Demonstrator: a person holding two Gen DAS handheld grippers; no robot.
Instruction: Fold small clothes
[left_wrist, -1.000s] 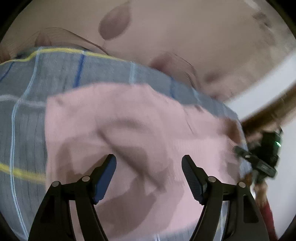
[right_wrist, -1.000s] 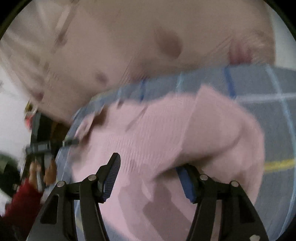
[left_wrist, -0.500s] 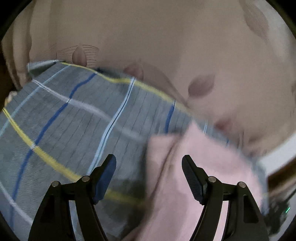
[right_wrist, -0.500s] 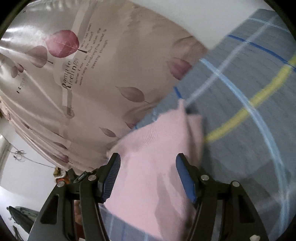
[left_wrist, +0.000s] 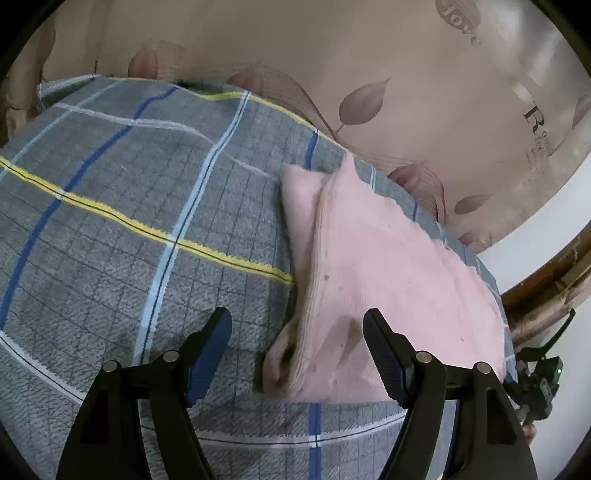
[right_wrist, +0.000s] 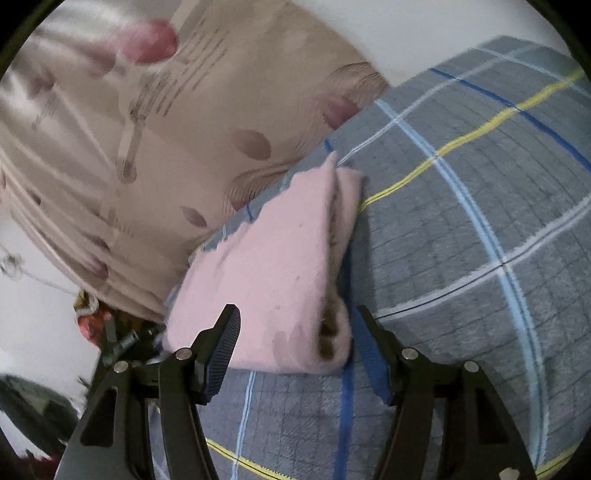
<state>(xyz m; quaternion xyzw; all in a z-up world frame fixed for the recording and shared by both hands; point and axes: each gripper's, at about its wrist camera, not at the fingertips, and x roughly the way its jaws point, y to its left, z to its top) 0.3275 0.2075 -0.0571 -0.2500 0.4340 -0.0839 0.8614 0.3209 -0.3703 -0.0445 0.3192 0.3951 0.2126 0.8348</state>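
Observation:
A pink knitted garment (left_wrist: 388, 266) lies folded in layers on a grey checked bedsheet (left_wrist: 129, 184), close to the sheet's far edge by the curtain. My left gripper (left_wrist: 295, 321) hovers open over the sheet, with the garment's near left corner between its fingertips and untouched. In the right wrist view the same garment (right_wrist: 280, 258) shows its folded edge on the right side. My right gripper (right_wrist: 295, 317) straddles its near end; the jaws are closing, but the pads stand clear of the cloth.
A beige curtain (left_wrist: 369, 74) with leaf prints hangs right behind the bed. The bedsheet (right_wrist: 461, 221) stretches wide beside the garment. A dark device (left_wrist: 539, 376) with a green light shows at the bed's right edge, and clutter (right_wrist: 110, 332) lies on the floor.
Both grippers have pulled back from the pink garment, which filled both views a second ago. It now lies folded on the sheet, and no cloth drapes over the right gripper's finger any more.

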